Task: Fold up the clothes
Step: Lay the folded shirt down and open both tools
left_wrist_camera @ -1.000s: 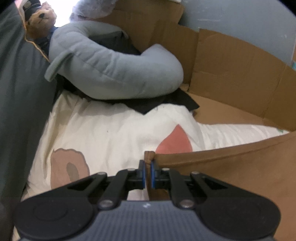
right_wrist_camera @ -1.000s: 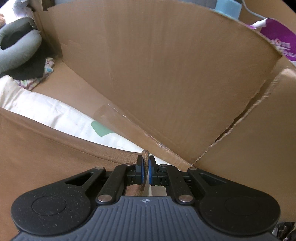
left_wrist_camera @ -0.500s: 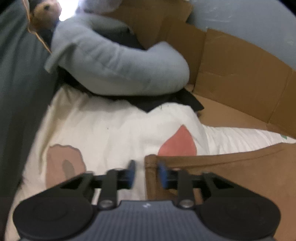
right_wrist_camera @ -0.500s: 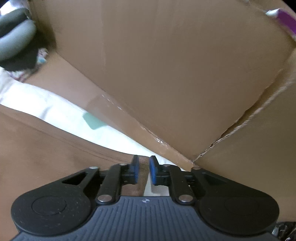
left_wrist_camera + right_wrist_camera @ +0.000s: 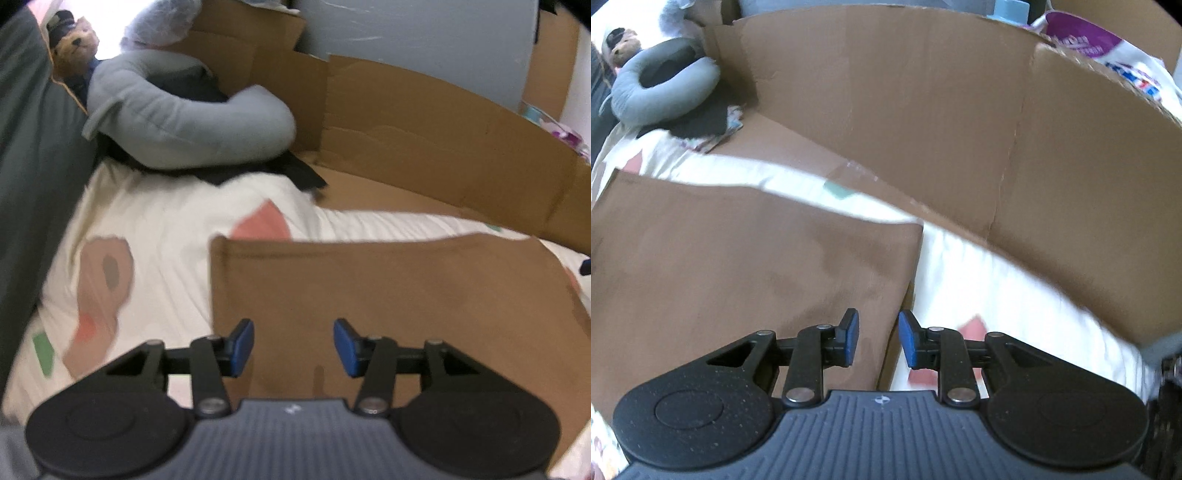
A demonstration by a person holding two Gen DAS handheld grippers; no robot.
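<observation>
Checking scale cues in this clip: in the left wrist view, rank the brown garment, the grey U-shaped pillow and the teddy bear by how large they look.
1. brown garment, fills most of the lower frame, though it lies nearest the camera.
2. grey U-shaped pillow.
3. teddy bear, a small figure in the far corner; distance shrinks it.

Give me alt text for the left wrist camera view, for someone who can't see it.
The open left claw hovers over a brown garment lying flat on a white patterned bedsheet. Behind lie a grey curved pillow, a teddy bear and cardboard walls.
</observation>
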